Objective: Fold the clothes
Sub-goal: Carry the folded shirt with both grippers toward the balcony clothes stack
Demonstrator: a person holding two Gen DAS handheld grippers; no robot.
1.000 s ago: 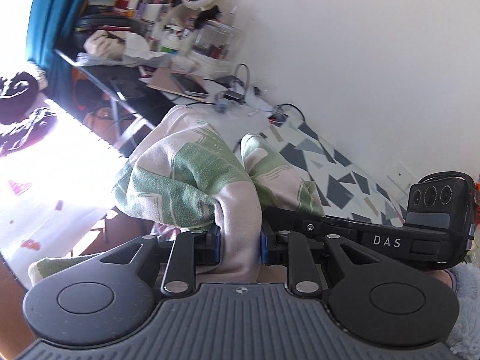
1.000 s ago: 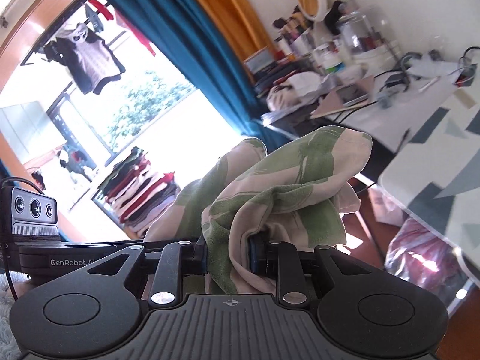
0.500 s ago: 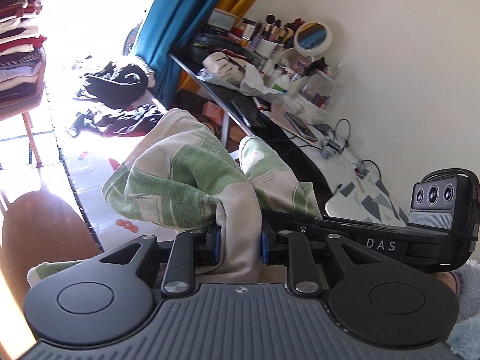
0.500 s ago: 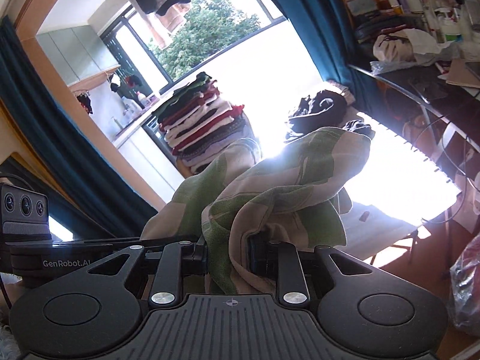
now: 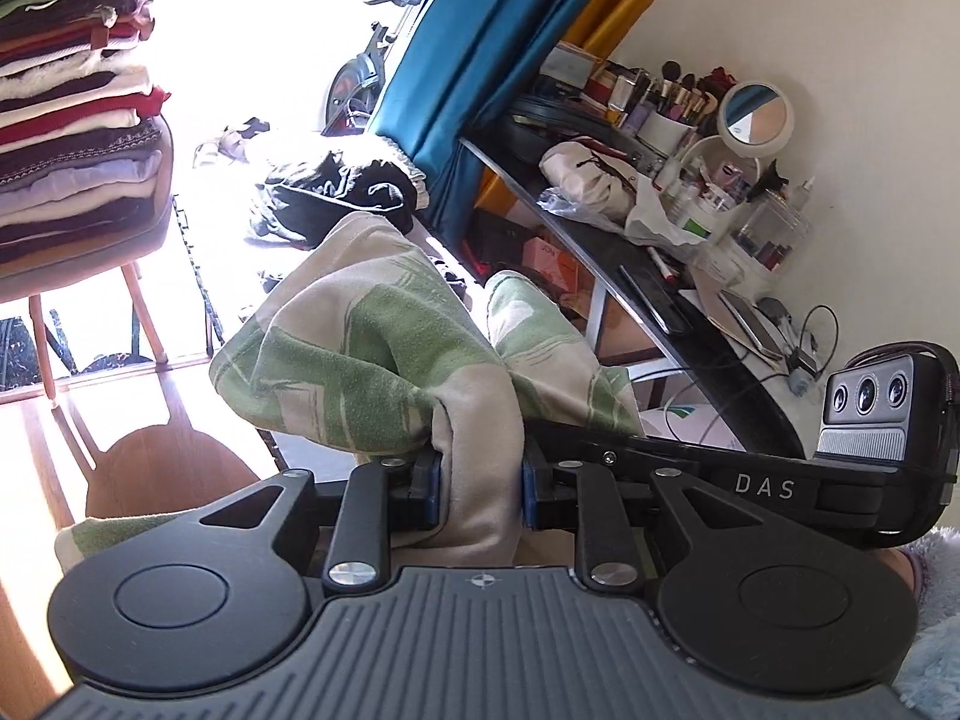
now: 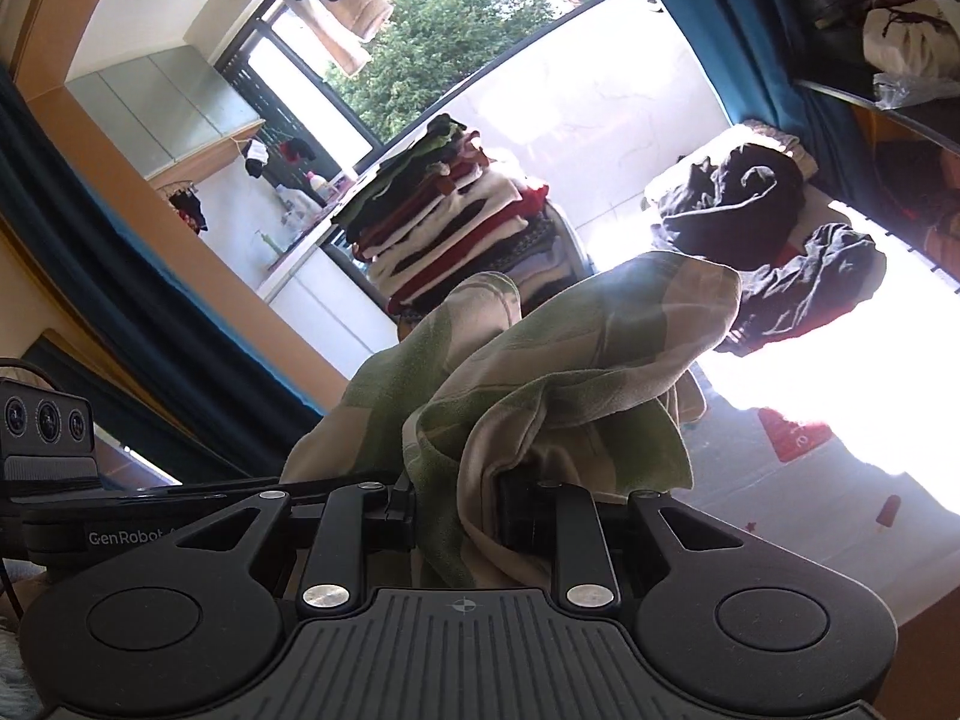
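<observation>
While the left claw (image 5: 479,495) is pinching a bunched fold of the green-and-beige patterned cloth (image 5: 384,372) between its two blue pads (image 5: 427,495), the fabric is billowing up above the fingers and hanging off the floor. At the far left of the left wrist view, one chair (image 5: 90,246) is carrying one tall stack of folded clothes (image 5: 72,120); the layers are too many and too blurred to count. Moving right, a dark heap of unfolded clothes (image 5: 342,192) is lying on the sunlit floor beside one teal curtain (image 5: 480,60). Further right, one black table (image 5: 660,294) is holding a white cup (image 5: 663,129) stuffed with makeup brushes, one round mirror (image 5: 753,114), a clear jar (image 5: 774,228) whose contents I cannot tell, and a white bag (image 5: 588,177).

In the right wrist view, the right claw (image 6: 459,507) is gripping another bunch of the same cloth (image 6: 570,360), which is hiding its pads. Behind it, the folded stack (image 6: 456,222) is sitting left of two dark crumpled garments (image 6: 738,198).
</observation>
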